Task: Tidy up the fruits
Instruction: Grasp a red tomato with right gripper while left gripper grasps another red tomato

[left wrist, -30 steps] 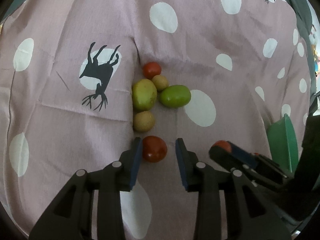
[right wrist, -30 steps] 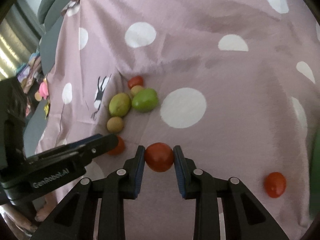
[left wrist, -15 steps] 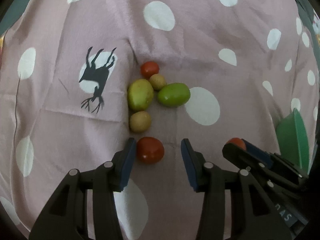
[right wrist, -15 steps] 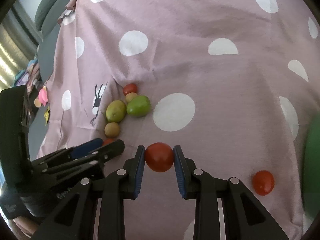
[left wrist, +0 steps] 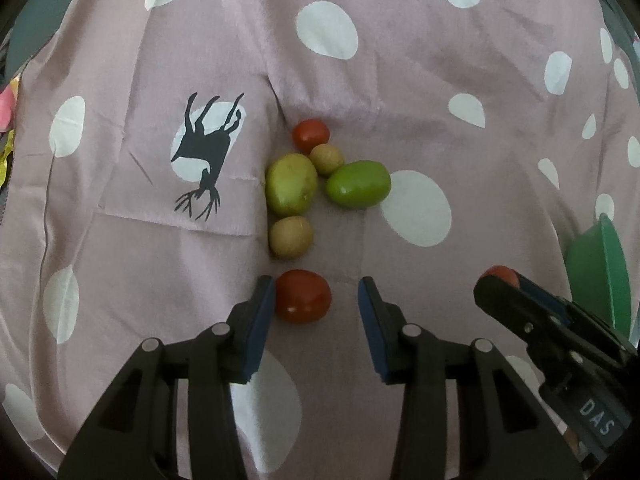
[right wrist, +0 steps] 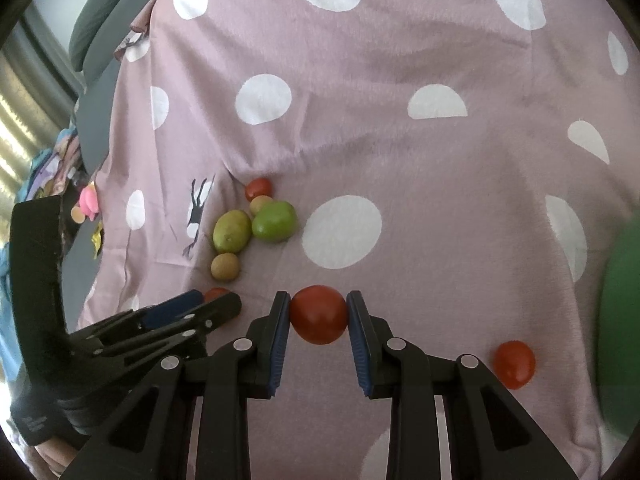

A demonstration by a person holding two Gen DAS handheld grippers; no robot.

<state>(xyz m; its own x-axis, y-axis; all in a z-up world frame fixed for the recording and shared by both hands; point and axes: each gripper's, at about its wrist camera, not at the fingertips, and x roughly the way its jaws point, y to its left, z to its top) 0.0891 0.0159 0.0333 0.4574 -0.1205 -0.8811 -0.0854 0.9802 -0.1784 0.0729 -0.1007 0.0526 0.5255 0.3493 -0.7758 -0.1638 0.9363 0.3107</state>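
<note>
On the pink spotted cloth (left wrist: pixel 400 92) lies a red tomato (left wrist: pixel 303 296) between the jaws of my left gripper (left wrist: pixel 316 282). The left pad touches it and the right pad stands clear; the jaws are closing. Just beyond it sits a cluster: a brown fruit (left wrist: pixel 290 237), a yellow-green fruit (left wrist: pixel 291 184), a green fruit (left wrist: pixel 358 184), a small brown fruit (left wrist: pixel 327 159) and a small red tomato (left wrist: pixel 311 135). My right gripper (right wrist: pixel 319 298) is shut on another red tomato (right wrist: pixel 319 314), held just above the cloth. A third loose tomato (right wrist: pixel 514 364) lies to its right.
A green bowl (left wrist: pixel 596 276) stands at the right edge, seen blurred in the right wrist view too (right wrist: pixel 624 320). Grey cushions (right wrist: pixel 104 40) and colourful clutter (right wrist: pixel 86 200) lie off the cloth's left side. The cloth has folds near the fruit cluster.
The left gripper's jaws have spread wider around the tomato on the cloth, whose right side now stands clear of the pad. The right gripper still grips its tomato in the same place.
</note>
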